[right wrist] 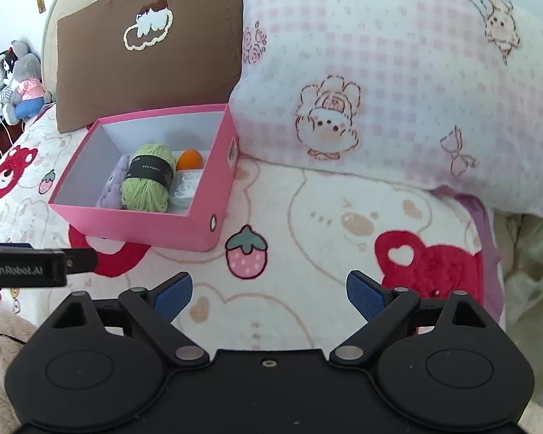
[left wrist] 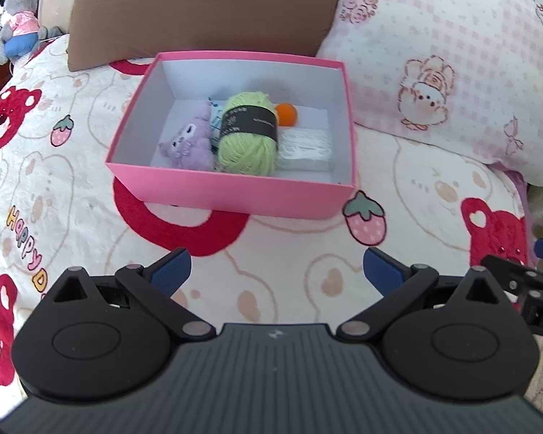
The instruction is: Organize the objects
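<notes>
One pink box (left wrist: 231, 195) is seen on the bear-print blanket (left wrist: 278, 253), holding one green yarn skein (left wrist: 248, 133), one purple plush (left wrist: 188, 143), one orange ball (left wrist: 286, 113) and one white packet (left wrist: 306, 144). The left gripper (left wrist: 277, 271) and right gripper (right wrist: 269, 293) are spread wide, and nothing is held.

free: blanket (left wrist: 271, 253) bare between both grippers and pink box (left wrist: 235, 191) | box top open, left half unfilled | blocked: brown cushion (left wrist: 199, 11) behind, checked pillow (right wrist: 398, 90) touching right wall
</notes>
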The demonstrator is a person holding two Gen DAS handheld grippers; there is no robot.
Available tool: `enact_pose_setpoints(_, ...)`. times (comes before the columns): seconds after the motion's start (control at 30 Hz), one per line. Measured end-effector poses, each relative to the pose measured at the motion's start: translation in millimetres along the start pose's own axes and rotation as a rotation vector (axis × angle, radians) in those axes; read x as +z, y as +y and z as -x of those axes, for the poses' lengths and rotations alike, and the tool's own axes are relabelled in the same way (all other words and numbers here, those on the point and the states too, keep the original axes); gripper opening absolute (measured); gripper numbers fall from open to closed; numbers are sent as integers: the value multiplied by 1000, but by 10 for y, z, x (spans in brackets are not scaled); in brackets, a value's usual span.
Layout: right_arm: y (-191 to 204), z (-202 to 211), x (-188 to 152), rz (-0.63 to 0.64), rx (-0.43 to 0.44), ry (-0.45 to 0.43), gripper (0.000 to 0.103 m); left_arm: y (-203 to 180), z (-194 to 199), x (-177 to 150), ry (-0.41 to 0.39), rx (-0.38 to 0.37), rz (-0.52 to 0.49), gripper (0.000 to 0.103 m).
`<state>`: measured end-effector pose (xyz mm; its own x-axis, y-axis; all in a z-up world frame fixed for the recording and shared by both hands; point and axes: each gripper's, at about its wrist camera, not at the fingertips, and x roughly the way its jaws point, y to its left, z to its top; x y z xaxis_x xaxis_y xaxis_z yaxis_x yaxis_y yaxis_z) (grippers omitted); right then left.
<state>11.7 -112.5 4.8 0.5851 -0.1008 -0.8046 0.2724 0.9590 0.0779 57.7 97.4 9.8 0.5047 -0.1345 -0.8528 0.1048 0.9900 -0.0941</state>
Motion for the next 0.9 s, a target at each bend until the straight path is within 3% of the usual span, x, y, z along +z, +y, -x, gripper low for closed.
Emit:
enact_pose_setpoints(0.43, -68, 27, -33, -36, -66, 21, 94, -78, 29, -88, 18, -47, 4, 103)
enact_pose_setpoints(0.67, -83, -1, -37, -34, -111, 31, 94, -78, 44, -101, 15, -31, -8, 103)
enact_pose_setpoints(0.9, -62, 35, -48, -45, -62, 40, 94, -84, 6, -89, 29, -31, -6, 103)
